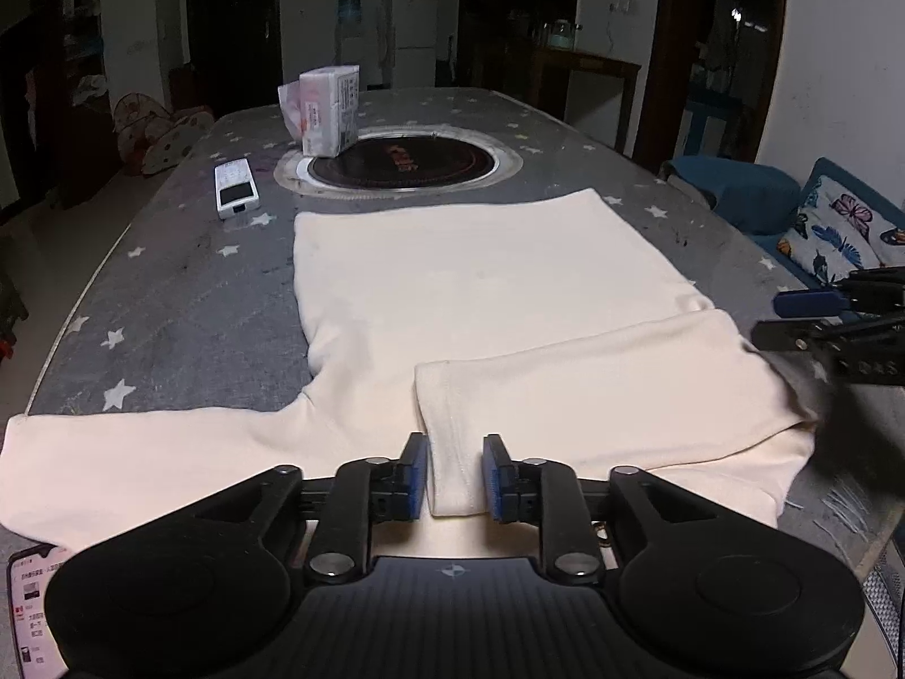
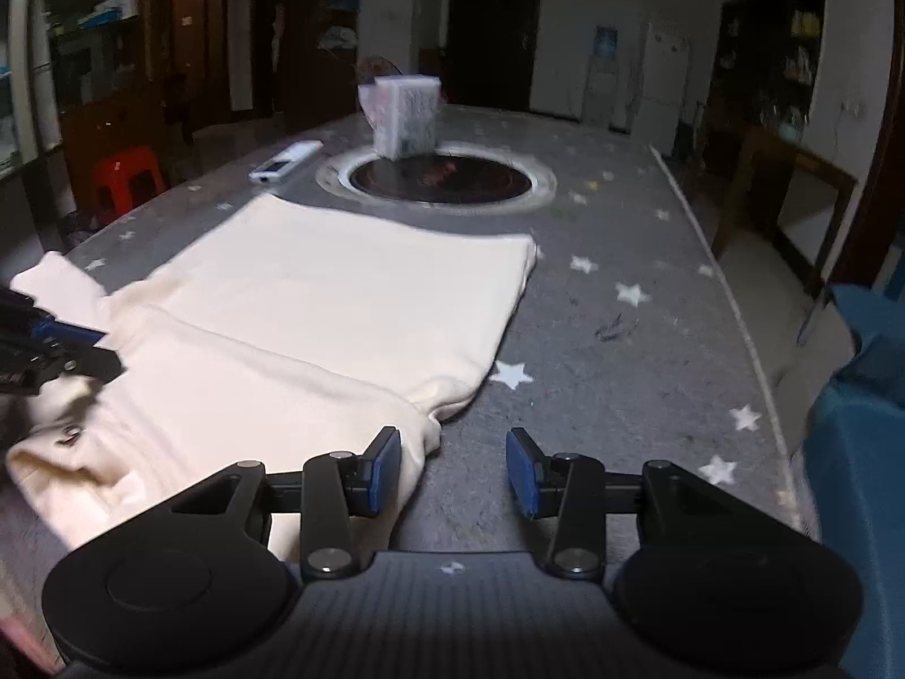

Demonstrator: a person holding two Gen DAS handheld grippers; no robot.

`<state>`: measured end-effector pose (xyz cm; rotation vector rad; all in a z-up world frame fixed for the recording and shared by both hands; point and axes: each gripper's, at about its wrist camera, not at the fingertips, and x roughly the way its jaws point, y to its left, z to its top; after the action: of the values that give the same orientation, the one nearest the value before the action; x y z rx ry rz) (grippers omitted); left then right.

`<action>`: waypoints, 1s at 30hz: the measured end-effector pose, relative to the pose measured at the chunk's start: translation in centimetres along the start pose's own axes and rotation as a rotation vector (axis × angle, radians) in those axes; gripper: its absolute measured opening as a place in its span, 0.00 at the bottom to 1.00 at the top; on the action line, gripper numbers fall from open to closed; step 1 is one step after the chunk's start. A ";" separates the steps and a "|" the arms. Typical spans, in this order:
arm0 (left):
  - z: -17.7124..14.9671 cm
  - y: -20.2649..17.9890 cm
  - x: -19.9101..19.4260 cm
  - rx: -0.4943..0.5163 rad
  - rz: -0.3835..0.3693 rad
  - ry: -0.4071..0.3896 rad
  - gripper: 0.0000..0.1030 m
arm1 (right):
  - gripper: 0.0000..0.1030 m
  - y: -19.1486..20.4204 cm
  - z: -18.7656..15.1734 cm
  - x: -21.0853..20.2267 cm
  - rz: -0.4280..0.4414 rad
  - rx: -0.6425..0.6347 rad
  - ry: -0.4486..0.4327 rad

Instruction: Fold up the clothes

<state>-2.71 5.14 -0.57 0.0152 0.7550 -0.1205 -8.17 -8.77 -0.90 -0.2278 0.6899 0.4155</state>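
A cream-coloured long-sleeved knit top (image 1: 464,294) lies flat across the middle of a grey table covered in a white-star cloth (image 1: 186,305). In the left wrist view one sleeve is folded across the body in the lower centre, while the other stretches out toward the lower left of the frame.

The left gripper (image 1: 454,478) sits at the bottom centre. Its blue-padded jaws stand narrowly apart on either side of the folded sleeve's cuff, and the pads do not appear to press on the fabric.

The right gripper (image 2: 453,472) sits at the bottom centre of its own view. Its jaws stand moderately wide over bare cloth, with the left pad just beside the top's shoulder edge (nothing lies between them).

Beyond the top, in the upper centre, a round black inset hotplate with a metal rim (image 1: 399,167) carries a white wrapped tissue pack (image 1: 328,110). A white remote control (image 1: 236,188) lies to its left.
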 end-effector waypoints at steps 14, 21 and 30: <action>-0.6 5.2 -3.8 -0.142 0.139 -0.048 0.44 | 0.55 3.6 0.5 -2.3 0.039 -0.146 -0.054; -1.8 13.0 -5.9 -0.351 0.363 -0.070 0.49 | 0.55 6.2 0.9 -0.7 0.118 -0.179 -0.044; -4.1 19.6 -4.6 -0.531 0.485 -0.017 0.52 | 0.55 7.1 0.9 -0.7 0.134 -0.189 -0.036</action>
<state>-6.56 25.31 -0.96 -0.3058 0.7292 0.5424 -11.28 -2.37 -0.29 -0.3526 0.6330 0.6129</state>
